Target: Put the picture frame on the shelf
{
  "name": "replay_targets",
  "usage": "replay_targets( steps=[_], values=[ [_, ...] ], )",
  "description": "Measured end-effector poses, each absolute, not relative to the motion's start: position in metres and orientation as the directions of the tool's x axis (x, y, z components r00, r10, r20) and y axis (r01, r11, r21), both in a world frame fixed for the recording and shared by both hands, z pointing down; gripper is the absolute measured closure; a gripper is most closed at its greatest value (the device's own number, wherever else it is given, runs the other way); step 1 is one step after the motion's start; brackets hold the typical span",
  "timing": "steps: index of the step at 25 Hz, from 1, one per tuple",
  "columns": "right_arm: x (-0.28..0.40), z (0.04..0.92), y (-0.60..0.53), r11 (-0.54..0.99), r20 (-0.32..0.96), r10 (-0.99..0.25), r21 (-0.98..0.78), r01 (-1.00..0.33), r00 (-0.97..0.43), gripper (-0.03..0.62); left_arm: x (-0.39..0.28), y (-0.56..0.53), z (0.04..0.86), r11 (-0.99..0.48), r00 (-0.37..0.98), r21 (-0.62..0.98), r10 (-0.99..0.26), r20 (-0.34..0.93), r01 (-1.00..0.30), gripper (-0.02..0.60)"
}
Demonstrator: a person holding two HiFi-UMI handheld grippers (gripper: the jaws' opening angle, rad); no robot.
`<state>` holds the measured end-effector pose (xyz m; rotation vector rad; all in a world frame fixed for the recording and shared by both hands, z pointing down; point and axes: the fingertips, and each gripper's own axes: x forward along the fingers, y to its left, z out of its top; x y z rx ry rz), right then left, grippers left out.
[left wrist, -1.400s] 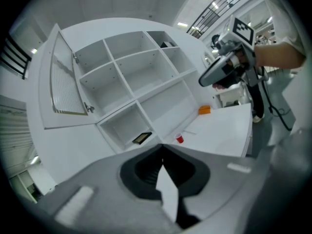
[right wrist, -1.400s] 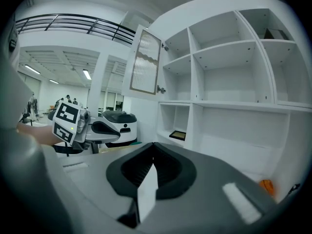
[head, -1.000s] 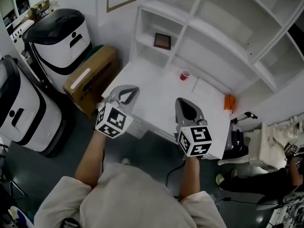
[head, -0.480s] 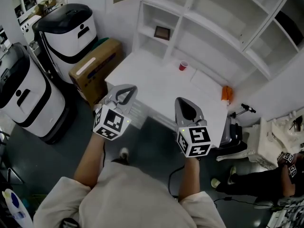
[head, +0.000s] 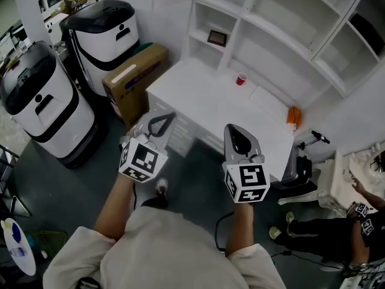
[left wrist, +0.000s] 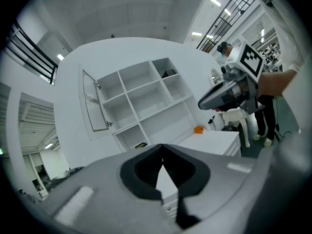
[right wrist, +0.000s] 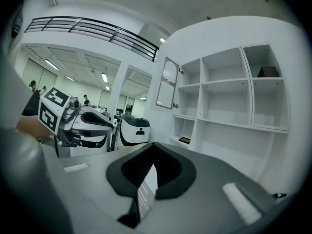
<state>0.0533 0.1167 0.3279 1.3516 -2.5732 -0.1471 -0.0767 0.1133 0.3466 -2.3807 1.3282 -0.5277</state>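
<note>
Beige short-sleeved shirt, grey left hand-held gripper, grey right hand-held gripper, black-and-white marker cubes

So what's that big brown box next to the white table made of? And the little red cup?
The brown box looks like cardboard: matte tan faces, square edges, a pale strip on top. The red cup on the table could be plastic or paper; it is too small to tell.

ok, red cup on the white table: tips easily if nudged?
Probably: the red cup looks small, disposable and stands upright, so likely light and easily toppled. Round sides; once down it would likely roll on the white table.
</note>
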Motion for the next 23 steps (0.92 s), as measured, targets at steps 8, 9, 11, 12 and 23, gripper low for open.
replay_targets(
  steps=[8, 9, 11, 12, 23],
  values=[
    [0.062, 0.331, 0.149, 0.574, 0.152, -0.818, 0.185, -0.797, -0.554, 0.588, -0.071, 0.151, 0.339, -0.469, 0.476, -0.492, -0.871, 0.121, -0.733, 0.577],
    [0.063, 0.332, 0.151, 0.576, 0.155, -0.817, 0.186, -0.796, -0.555, 0.588, -0.069, 0.154, 0.338, -0.468, 0.477, -0.493, -0.871, 0.119, -0.733, 0.577],
    [0.064, 0.335, 0.155, 0.58, 0.16, -0.814, 0.187, -0.793, -0.558, 0.588, -0.066, 0.158, 0.338, -0.468, 0.479, -0.495, -0.87, 0.115, -0.732, 0.577],
    [0.065, 0.336, 0.156, 0.581, 0.163, -0.813, 0.184, -0.793, -0.559, 0.588, -0.065, 0.159, 0.338, -0.468, 0.479, -0.495, -0.87, 0.116, -0.732, 0.578],
    [0.066, 0.358, 0.148, 0.589, 0.2, -0.804, 0.143, -0.795, -0.56, 0.588, -0.076, 0.144, 0.349, -0.443, 0.439, -0.456, -0.89, 0.123, -0.772, 0.578]
  ],
)
